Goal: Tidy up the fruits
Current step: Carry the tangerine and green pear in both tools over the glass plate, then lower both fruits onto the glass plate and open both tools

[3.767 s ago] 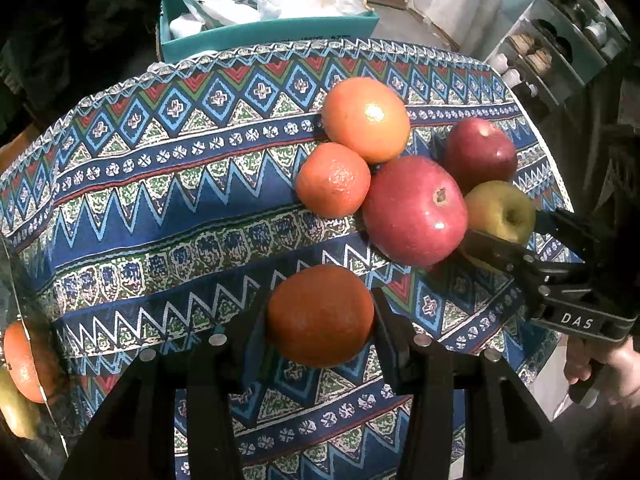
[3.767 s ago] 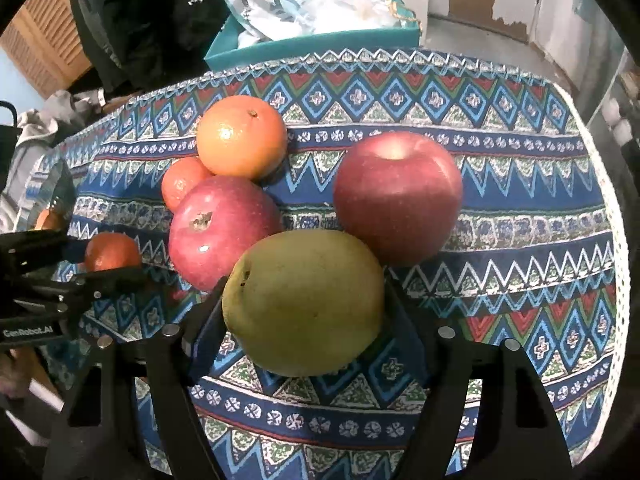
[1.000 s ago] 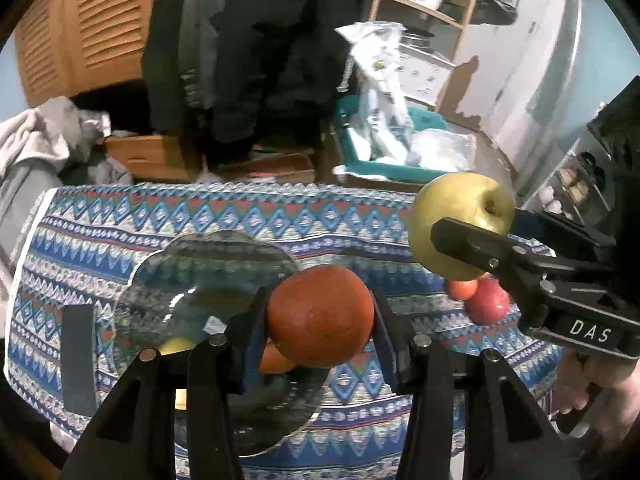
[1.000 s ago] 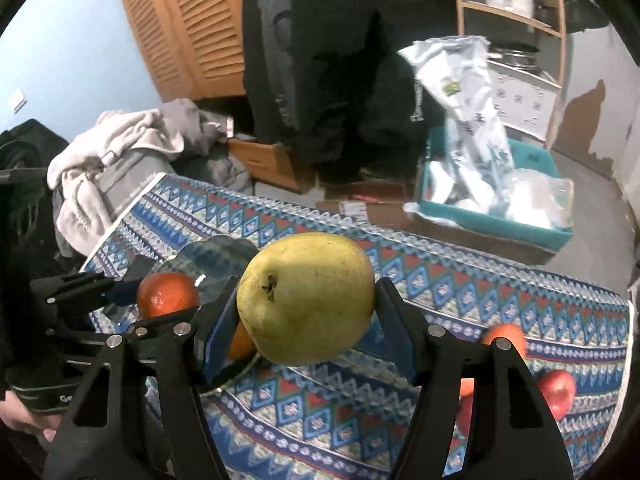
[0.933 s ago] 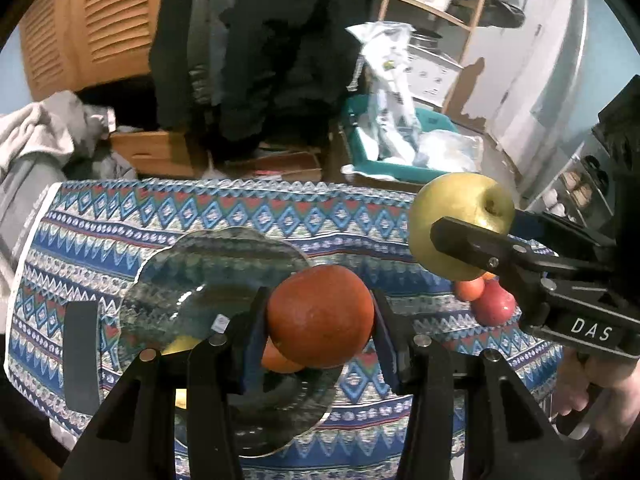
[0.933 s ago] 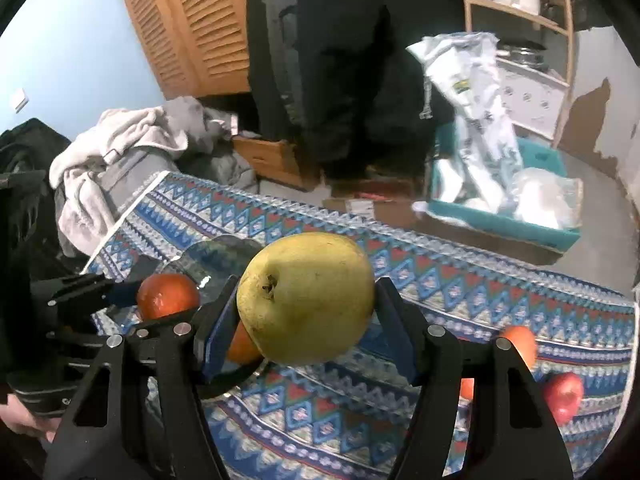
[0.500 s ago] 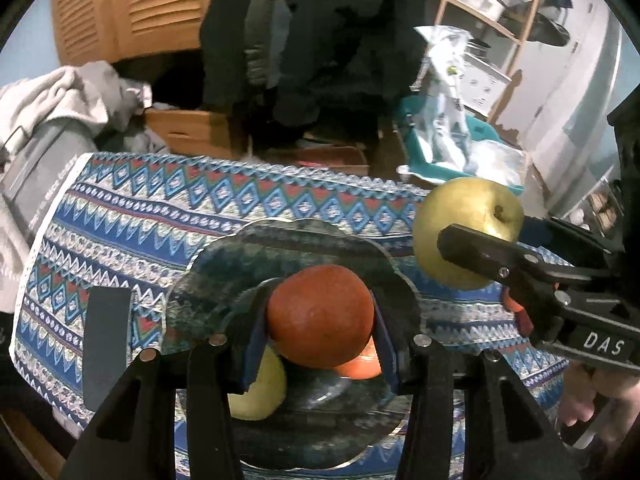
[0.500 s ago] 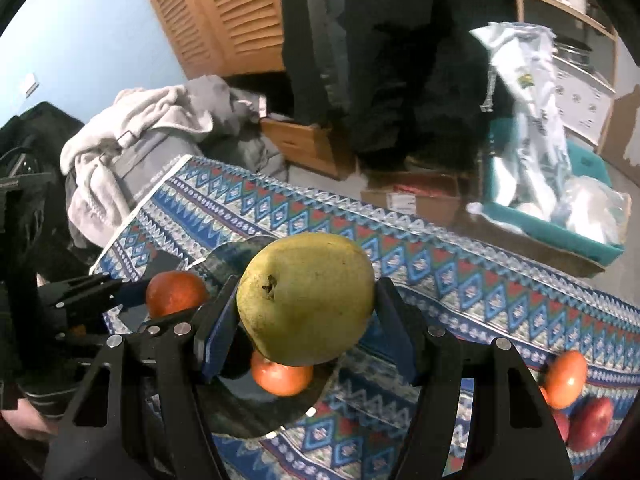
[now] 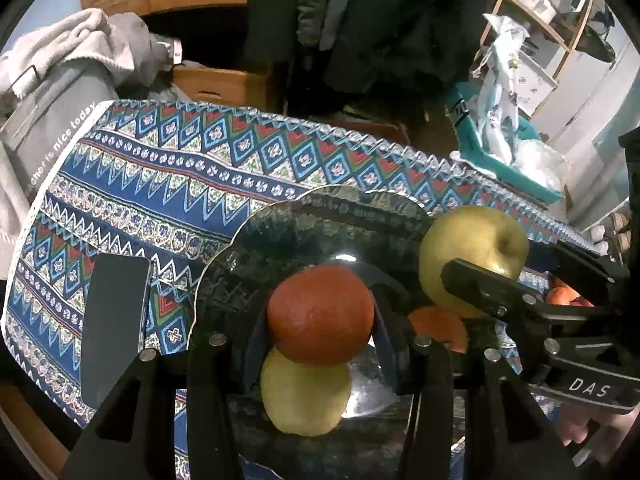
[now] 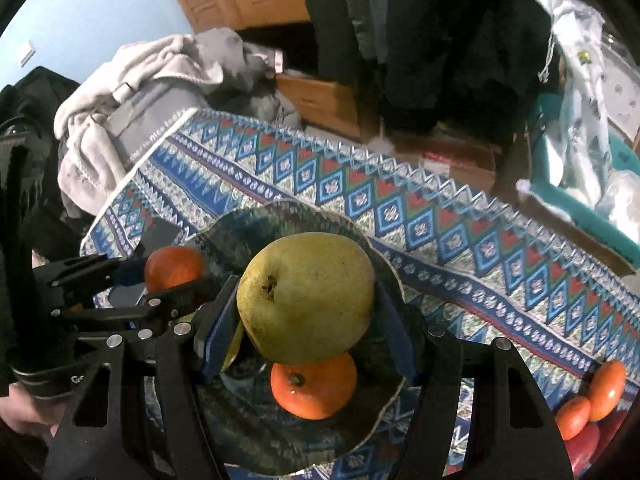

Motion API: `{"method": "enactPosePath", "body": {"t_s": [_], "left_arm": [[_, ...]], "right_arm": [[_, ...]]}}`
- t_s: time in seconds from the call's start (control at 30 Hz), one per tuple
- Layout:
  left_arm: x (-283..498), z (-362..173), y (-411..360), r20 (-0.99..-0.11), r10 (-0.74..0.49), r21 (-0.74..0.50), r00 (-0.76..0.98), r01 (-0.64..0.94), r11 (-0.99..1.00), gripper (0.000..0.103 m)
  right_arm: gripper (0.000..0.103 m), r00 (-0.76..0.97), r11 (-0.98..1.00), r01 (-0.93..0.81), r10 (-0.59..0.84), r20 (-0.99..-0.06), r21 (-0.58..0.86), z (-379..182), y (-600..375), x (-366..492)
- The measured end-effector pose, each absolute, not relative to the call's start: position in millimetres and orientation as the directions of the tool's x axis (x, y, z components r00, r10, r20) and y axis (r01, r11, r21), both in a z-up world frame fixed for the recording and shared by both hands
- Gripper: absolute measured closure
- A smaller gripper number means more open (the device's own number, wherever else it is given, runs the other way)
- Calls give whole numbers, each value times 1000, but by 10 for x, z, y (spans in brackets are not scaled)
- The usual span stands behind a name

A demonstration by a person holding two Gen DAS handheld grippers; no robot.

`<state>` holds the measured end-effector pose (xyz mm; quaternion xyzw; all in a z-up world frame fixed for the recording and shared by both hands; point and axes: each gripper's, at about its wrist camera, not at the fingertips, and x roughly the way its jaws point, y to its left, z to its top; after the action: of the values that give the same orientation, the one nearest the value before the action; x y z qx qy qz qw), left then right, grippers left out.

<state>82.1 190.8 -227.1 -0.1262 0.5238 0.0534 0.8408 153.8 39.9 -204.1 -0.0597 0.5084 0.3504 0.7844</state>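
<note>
Left gripper (image 9: pixel 320 320): clamped on a dark orange (image 9: pixel 320 314), one pad pressing each side, held over the glass plate (image 9: pixel 280 236).
Right gripper (image 10: pixel 306 304): clamped on a yellow-green apple (image 10: pixel 306 298), stem end turned toward the camera, also held over the plate.
Plate contents: a second yellow-green fruit (image 9: pixel 304 394) lying directly under the held orange in the left wrist view; a small orange (image 10: pixel 314 386) with its stem scar up, lying under the held apple in the right wrist view.
Fruit off the plate: two small oranges (image 10: pixel 592 398) and something red (image 10: pixel 582 448) at the right end of the patterned tablecloth (image 9: pixel 180 168), well apart from the plate.
Also on the cloth: a dark phone (image 9: pixel 114 328), flat, just left of the plate.
Background: teal bin (image 9: pixel 500 160) with crumpled bags, grey clothing (image 10: pixel 152 80) heaped beyond the table's left end.
</note>
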Motion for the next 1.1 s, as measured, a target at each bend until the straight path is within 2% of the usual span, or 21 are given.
{"method": "enactPosePath", "body": {"t_s": [0.5,1.1], "left_arm": [[862,-2596,2030,-916,-80,-202,393,-278,939,54],[825,-2435,1918,-916,-66,-179,396,-256,950,51]], "right_arm": [[36,179,755,-564,507,-843,334,-2319,434,1630],[37,214,766,-567,493,-844,304,-2183,360,1572]]}}
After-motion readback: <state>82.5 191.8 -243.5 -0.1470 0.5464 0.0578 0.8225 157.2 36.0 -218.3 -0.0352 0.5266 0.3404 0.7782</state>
